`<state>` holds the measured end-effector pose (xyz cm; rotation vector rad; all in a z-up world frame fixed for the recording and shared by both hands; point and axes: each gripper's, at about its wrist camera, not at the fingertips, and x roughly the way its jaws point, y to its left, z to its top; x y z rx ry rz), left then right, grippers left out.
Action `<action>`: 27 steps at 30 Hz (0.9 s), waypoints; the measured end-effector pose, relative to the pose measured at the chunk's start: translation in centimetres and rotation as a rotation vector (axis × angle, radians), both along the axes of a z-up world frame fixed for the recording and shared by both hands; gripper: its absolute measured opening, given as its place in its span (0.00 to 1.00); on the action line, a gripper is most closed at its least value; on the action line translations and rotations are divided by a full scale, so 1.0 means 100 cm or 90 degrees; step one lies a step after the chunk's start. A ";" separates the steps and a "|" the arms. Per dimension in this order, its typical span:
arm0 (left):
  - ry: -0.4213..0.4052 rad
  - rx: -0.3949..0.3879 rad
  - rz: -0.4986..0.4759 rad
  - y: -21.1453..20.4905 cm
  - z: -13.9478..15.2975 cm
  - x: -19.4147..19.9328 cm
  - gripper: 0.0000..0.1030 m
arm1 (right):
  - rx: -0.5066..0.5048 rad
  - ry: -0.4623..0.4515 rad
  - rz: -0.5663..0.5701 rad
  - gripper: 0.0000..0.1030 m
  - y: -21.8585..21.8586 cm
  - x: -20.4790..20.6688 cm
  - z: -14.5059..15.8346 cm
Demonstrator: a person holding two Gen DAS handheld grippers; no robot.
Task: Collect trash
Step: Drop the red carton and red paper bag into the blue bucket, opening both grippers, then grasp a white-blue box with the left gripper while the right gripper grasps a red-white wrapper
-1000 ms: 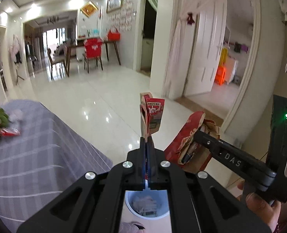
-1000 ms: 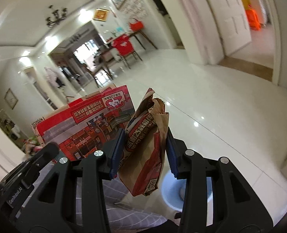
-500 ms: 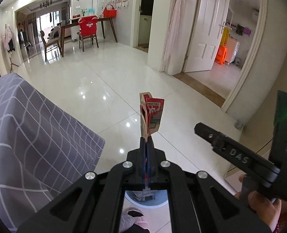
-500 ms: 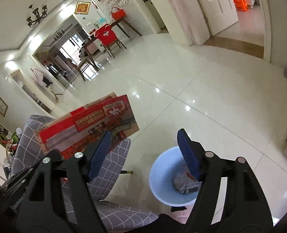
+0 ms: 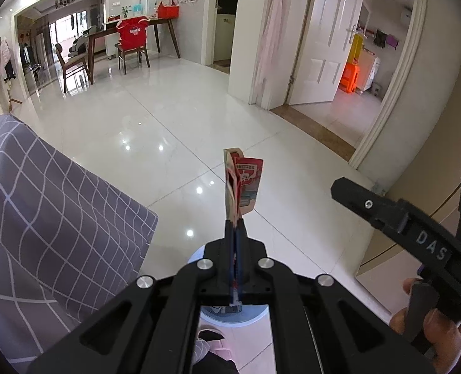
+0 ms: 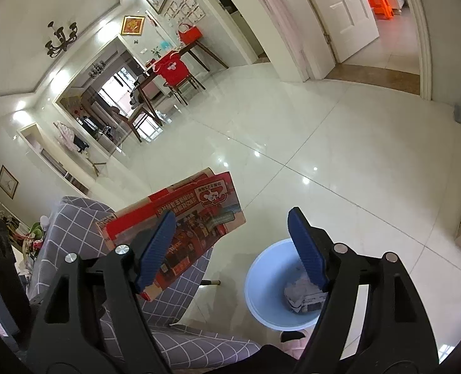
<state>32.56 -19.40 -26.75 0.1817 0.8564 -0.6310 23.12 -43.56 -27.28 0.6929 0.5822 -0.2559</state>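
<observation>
Gripping: left gripper (image 5: 236, 218) is clamped tight on a flattened red paper carton (image 5: 242, 184), which stands up edge-on out of its pinched fingertips; seen broadside from the right wrist as a red printed sheet (image 6: 196, 212)
Releasing: right gripper (image 6: 230, 243) has just been opening; its blue pads (image 6: 305, 246) stand wide apart with nothing between them
Bin: light blue bin (image 6: 261, 280) sits on the floor below the right gripper, crumpled paper trash (image 6: 302, 293) inside; its rim (image 5: 263, 316) shows beneath the left gripper
Beside: grey checked cloth (image 5: 43, 205) drapes furniture just left of the bin
Around: glossy white tiled floor (image 5: 168, 118)
Person: a hand (image 5: 430, 327) holds the right gripper's handle
</observation>
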 end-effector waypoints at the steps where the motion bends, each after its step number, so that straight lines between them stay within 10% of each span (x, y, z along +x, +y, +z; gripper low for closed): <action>1: 0.000 0.001 -0.001 -0.002 0.001 -0.001 0.01 | -0.002 -0.001 -0.001 0.72 -0.001 -0.001 0.003; 5: 0.018 0.001 -0.010 -0.010 -0.001 0.005 0.08 | -0.015 -0.008 -0.015 0.72 -0.001 -0.006 0.010; 7: 0.024 0.005 -0.002 -0.014 -0.002 0.008 0.51 | -0.016 -0.012 -0.022 0.72 -0.003 -0.009 0.010; 9: 0.006 0.005 0.014 -0.013 0.000 0.008 0.67 | -0.019 -0.013 -0.026 0.72 -0.004 -0.013 0.012; 27: -0.090 -0.012 0.098 0.060 0.098 -0.032 0.68 | -0.086 -0.060 0.075 0.73 0.064 -0.018 0.092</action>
